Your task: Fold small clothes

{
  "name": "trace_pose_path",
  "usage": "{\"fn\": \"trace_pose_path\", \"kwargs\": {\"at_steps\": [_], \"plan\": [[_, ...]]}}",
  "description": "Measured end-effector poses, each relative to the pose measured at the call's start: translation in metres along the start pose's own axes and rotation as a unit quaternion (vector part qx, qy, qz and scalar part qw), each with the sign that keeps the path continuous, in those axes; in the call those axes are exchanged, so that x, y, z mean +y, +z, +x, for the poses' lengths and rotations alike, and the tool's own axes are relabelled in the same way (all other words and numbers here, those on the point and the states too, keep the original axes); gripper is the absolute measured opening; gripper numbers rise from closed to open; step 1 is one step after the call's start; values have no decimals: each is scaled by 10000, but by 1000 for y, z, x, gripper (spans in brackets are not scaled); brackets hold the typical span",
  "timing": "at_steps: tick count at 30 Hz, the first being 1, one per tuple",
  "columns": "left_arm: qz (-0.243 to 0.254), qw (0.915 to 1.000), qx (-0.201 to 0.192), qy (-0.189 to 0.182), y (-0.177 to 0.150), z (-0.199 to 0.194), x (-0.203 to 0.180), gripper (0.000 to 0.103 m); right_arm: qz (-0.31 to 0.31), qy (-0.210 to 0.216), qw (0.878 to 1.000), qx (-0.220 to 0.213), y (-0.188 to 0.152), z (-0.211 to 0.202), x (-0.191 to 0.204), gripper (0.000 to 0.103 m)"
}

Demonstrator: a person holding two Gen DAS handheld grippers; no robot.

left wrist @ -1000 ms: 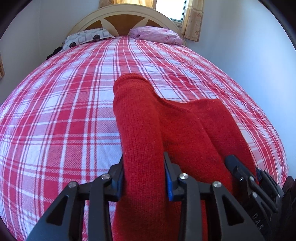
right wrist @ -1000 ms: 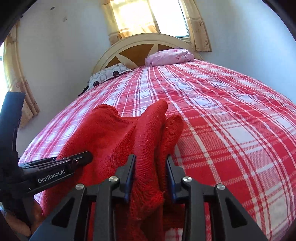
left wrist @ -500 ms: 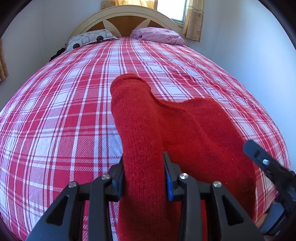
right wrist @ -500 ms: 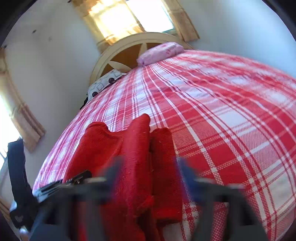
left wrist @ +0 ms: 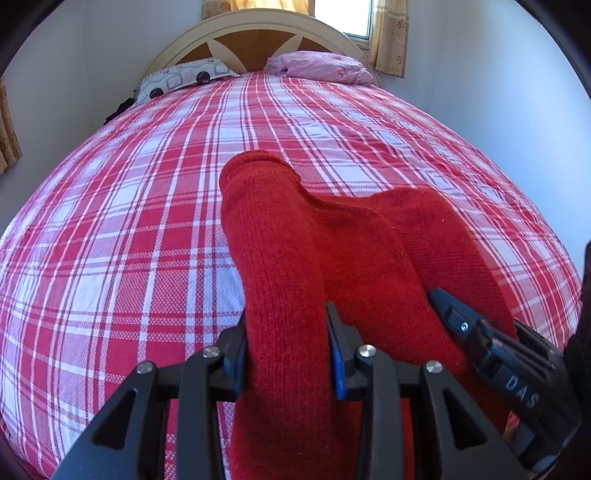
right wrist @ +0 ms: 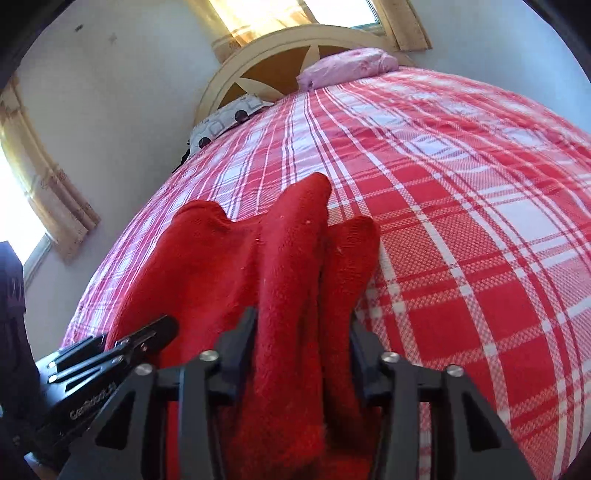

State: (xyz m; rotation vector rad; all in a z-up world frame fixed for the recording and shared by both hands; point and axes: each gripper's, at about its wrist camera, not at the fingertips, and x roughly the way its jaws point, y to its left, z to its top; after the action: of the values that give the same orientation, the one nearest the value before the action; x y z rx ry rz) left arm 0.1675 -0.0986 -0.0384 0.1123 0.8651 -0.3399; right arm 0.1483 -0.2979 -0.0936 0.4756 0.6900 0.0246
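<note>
A small red knitted garment [left wrist: 369,251] lies on the red and white plaid bed, near its front edge. My left gripper [left wrist: 286,354] is shut on a thick fold of its left side. My right gripper [right wrist: 303,339] is shut on bunched folds of its right side [right wrist: 288,266]. The two grippers sit close side by side; the right one shows in the left wrist view [left wrist: 498,343] and the left one in the right wrist view [right wrist: 110,354]. The garment's near edge is hidden under the grippers.
The plaid bedspread [left wrist: 147,221] stretches far ahead. A grey patterned pillow [left wrist: 181,79] and a pink pillow [left wrist: 321,68] lie against the cream headboard [left wrist: 258,22]. White walls stand close on both sides, with a curtained window [right wrist: 303,11] behind.
The right gripper swung and blurred half a second ago, then settled beside the left one with the red folds still between its fingers. The left gripper kept its hold and barely moved.
</note>
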Motion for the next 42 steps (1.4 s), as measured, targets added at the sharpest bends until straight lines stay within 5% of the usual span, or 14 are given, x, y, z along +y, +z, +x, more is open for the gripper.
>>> {"fn": "trace_pose_path", "kwargs": {"at_steps": [18,42], "plan": [[29,9983,-470,357,-7,-45,33,36,-148,284,9986,-416,-14,-36,51,38],[-742,9893,-554,1126,-22,-60,142,36,-916,1040,9903,-1,-23,15,171,35]]}}
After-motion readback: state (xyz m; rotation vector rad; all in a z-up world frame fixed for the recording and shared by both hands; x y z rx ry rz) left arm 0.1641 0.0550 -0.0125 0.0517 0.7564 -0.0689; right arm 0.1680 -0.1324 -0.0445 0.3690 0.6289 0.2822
